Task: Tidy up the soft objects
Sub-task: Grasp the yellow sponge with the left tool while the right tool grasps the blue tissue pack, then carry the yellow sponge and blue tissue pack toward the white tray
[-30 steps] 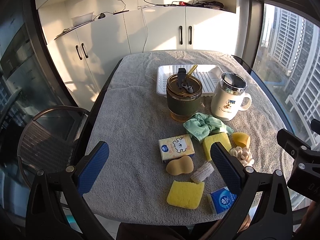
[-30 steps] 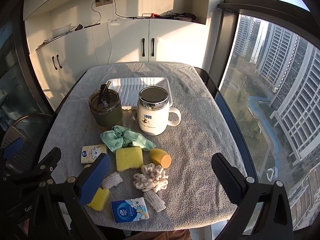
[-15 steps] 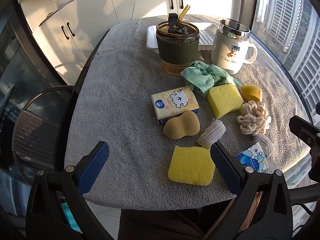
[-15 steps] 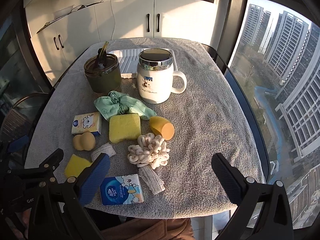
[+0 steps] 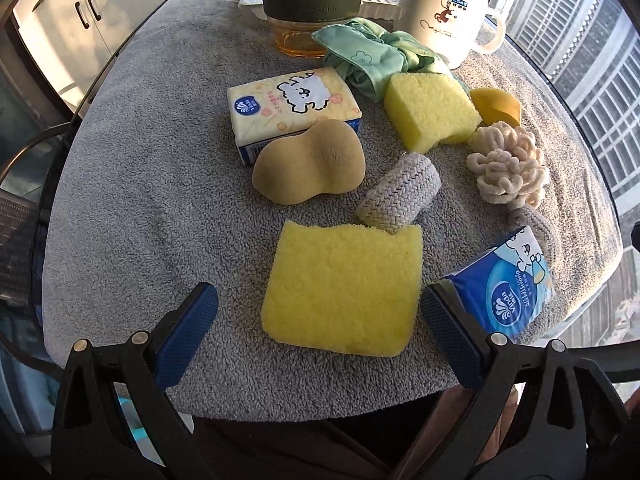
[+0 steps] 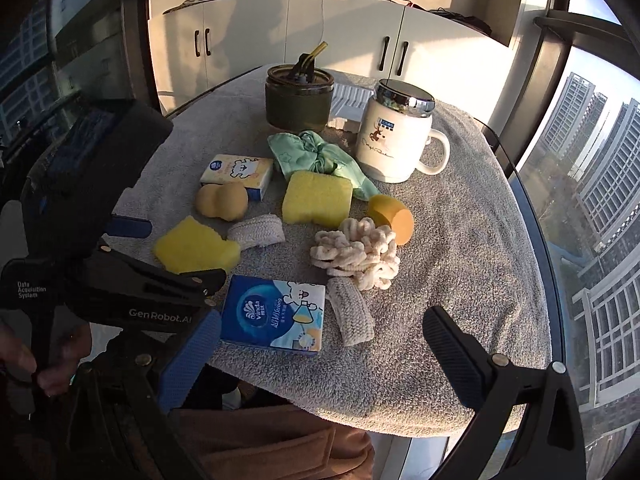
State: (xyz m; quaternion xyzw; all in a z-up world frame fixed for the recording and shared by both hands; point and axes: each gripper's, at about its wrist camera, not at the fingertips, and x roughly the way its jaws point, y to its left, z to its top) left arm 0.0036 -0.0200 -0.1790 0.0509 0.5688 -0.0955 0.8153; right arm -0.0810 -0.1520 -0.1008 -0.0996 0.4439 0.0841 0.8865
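Observation:
A flat yellow sponge [image 5: 344,292] lies near the table's front edge, just ahead of my open left gripper [image 5: 318,330], whose blue pads stand on either side of it without touching. Behind it lie a tan peanut-shaped sponge [image 5: 310,162], a grey knitted roll [image 5: 400,192], a yellow tissue pack [image 5: 292,106], a second yellow sponge [image 5: 430,110], a cream looped scrunchie [image 5: 506,174], an orange sponge [image 5: 496,106] and a green scrunchie [image 5: 372,58]. My right gripper [image 6: 320,354] hangs open at the front edge, near a blue tissue pack [image 6: 274,314] and a second knitted band [image 6: 351,316].
A dark green tumbler [image 6: 299,98] with a straw and a white lidded mug [image 6: 394,140] stand behind the soft things, with a white ribbed tray [image 6: 350,100] behind them. A grey towel [image 5: 160,168] covers the table. White cabinets [image 6: 320,36] and tall windows surround it.
Both grippers have dropped and moved in toward the table. The left one now sits low with the flat yellow sponge between its open pads. Nothing has been taken hold of.

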